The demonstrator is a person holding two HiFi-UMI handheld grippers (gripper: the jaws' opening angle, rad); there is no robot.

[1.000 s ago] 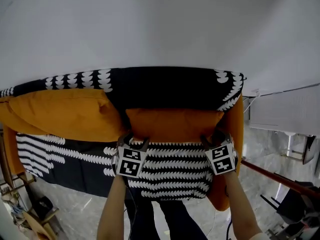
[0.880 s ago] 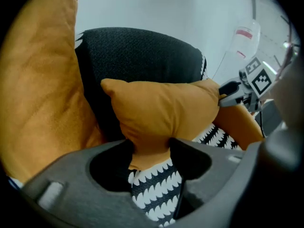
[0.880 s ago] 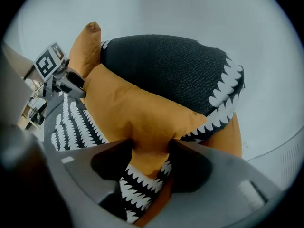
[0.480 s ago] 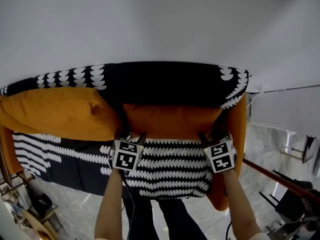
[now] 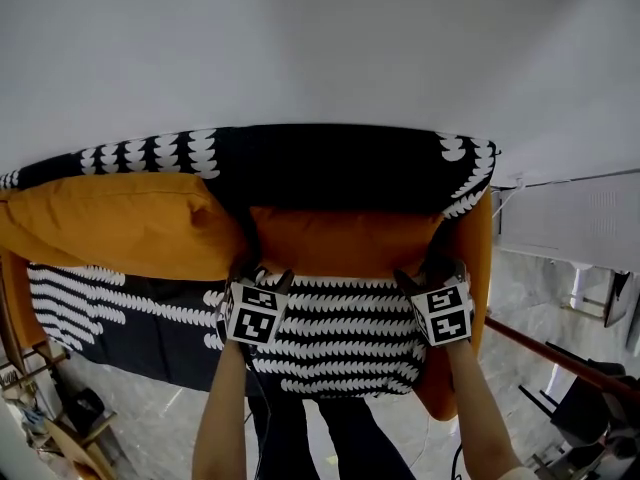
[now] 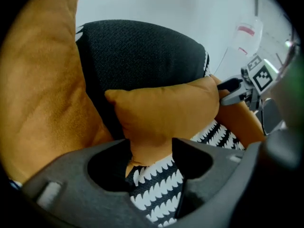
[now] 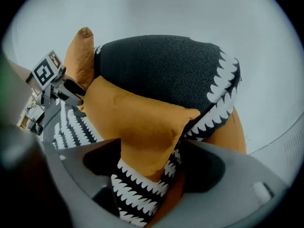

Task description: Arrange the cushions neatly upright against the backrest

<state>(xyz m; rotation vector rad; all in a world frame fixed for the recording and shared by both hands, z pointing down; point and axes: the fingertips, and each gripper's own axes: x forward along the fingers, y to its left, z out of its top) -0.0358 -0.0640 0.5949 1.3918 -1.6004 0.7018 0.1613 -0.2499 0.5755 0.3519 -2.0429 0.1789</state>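
Note:
A small orange cushion point(image 5: 345, 240) stands upright against the black backrest point(image 5: 340, 168) on the sofa's right half. My left gripper point(image 5: 263, 276) is at its lower left corner. In the left gripper view that corner point(image 6: 166, 113) fills the gap between the jaws of the left gripper point(image 6: 149, 148), which have just been opening a little. My right gripper point(image 5: 428, 271) is at the lower right corner. Its jaws have just been opening wide, and the cushion point(image 7: 137, 122) sits loosely in the right gripper point(image 7: 151, 151), with patterned cover showing beside it. A large orange cushion point(image 5: 110, 223) leans at the left.
The seat wears a black cover with white scallop stripes point(image 5: 340, 333). An orange armrest point(image 5: 476, 258) closes the sofa's right end. Behind the backrest is a white wall. A red bar point(image 5: 560, 358) and a white unit point(image 5: 570, 228) stand at the right, above the marble floor.
The right gripper's jaws stand wider around the cushion's corner than before. Both hands and the small cushion have barely moved.

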